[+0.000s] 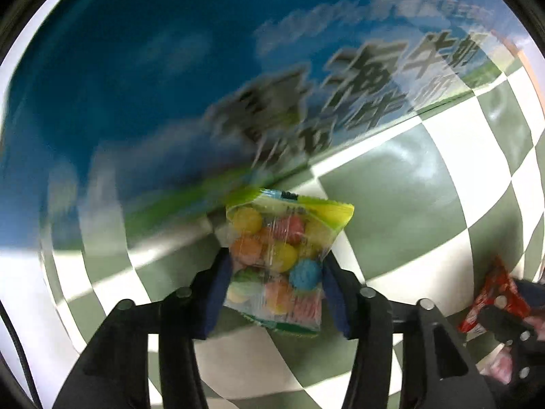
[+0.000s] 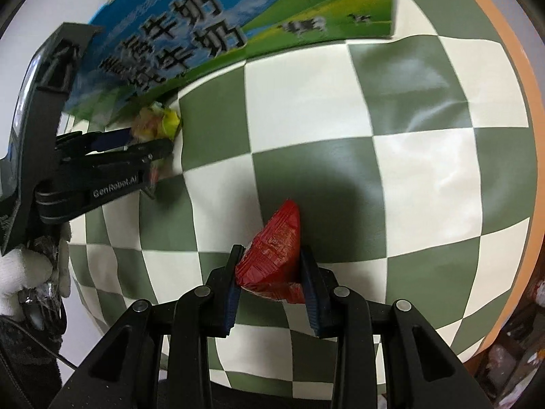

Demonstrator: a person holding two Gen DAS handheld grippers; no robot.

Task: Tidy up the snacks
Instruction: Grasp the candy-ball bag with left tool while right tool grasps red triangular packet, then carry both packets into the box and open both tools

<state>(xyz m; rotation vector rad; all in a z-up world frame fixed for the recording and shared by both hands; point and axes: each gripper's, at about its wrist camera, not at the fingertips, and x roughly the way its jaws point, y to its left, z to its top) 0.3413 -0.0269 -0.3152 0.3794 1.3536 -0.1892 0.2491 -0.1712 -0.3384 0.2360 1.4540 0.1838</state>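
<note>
left gripper (image 1: pixel 277 272) jaws clamp candy bag (image 1: pixel 284 255) | right gripper (image 2: pixel 272 266) jaws clamp red packet (image 2: pixel 274 255)

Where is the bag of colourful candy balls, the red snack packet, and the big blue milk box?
Bag of colourful candy balls (image 1: pixel 276 262), left wrist view, on the clear front over the balls.
Red snack packet (image 2: pixel 274 255), right wrist view, on its crinkled red face.
Blue milk box (image 2: pixel 190 37), right wrist view, on the printed side.

Bright, even light; printed box (image 1: pixel 136 85) motion-blurred (fisheye-bent edges).
</note>
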